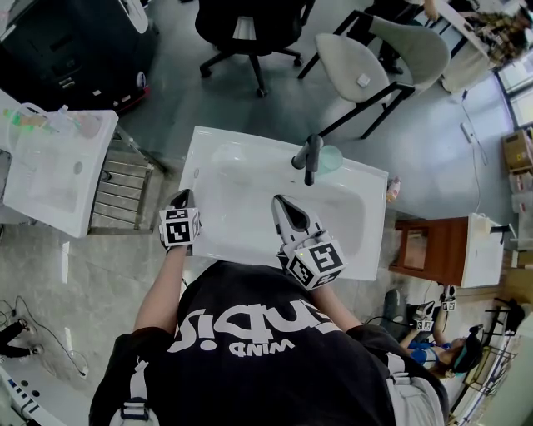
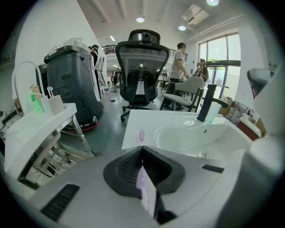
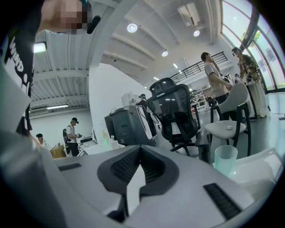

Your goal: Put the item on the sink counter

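White ceramic sink tabletop with an oval basin filled the middle of the head view. Beyond its far edge stood a black mesh-backed office chair, with a beige padded chair to the right of it. A black column faucet rose at the back of the basin. The left hand-held gripper hung at the tabletop's left edge, its jaws pressed together on nothing. The right hand-held gripper hovered over the basin, jaws likewise closed and empty. A translucent pale-green plastic cup stood just beside the faucet, on its right. In the left gripper view, a small pink oval item lay on the flat strip of tabletop left of the basin, apart from both grippers.
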Demonstrator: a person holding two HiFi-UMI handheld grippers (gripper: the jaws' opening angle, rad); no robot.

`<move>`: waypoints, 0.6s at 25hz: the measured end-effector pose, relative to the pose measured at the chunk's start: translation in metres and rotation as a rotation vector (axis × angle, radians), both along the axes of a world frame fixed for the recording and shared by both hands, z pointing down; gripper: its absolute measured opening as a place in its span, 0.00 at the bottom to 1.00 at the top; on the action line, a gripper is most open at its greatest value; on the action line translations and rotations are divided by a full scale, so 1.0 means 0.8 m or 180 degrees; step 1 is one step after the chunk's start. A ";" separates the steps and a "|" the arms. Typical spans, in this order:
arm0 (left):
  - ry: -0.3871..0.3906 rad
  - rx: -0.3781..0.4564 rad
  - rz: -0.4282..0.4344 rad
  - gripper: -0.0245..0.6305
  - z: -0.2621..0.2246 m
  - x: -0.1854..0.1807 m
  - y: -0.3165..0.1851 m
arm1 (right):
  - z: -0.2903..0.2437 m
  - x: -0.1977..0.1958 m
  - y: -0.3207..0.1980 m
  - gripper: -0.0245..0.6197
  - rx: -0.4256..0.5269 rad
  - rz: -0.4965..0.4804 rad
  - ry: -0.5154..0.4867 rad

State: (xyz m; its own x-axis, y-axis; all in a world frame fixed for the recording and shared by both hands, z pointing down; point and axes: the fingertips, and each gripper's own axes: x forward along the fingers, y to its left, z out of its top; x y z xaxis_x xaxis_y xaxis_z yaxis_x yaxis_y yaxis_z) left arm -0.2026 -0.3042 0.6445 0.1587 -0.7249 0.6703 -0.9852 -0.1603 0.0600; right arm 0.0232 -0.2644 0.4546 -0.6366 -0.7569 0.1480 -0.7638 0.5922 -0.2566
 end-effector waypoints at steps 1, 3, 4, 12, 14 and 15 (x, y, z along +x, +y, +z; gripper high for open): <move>0.0009 0.0024 0.0012 0.07 -0.007 0.002 0.001 | 0.001 0.000 0.000 0.06 -0.0004 0.0001 -0.0002; 0.0057 0.0076 0.0035 0.07 -0.025 0.007 0.003 | 0.001 0.000 -0.001 0.06 -0.0011 0.0000 -0.0007; 0.0095 0.0108 0.0052 0.07 -0.035 0.011 0.004 | 0.001 0.000 -0.001 0.06 -0.0013 -0.0002 -0.0010; 0.0378 0.0542 0.0357 0.07 -0.137 0.056 0.025 | -0.001 0.002 -0.002 0.06 -0.0003 -0.0002 -0.0013; 0.0435 0.0683 0.0448 0.07 -0.164 0.071 0.029 | -0.002 0.002 -0.002 0.06 0.0000 -0.0002 -0.0020; 0.0455 0.0758 0.0494 0.07 -0.177 0.078 0.031 | -0.003 0.002 -0.003 0.06 0.0004 -0.0005 -0.0022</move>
State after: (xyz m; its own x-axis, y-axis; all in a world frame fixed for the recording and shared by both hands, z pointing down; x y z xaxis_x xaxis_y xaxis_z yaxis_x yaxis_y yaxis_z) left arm -0.1403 -0.2797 0.5029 0.3601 -0.8186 0.4474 -0.9322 -0.3341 0.1389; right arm 0.0249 -0.2665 0.4525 -0.6387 -0.7561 0.1427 -0.7611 0.5937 -0.2611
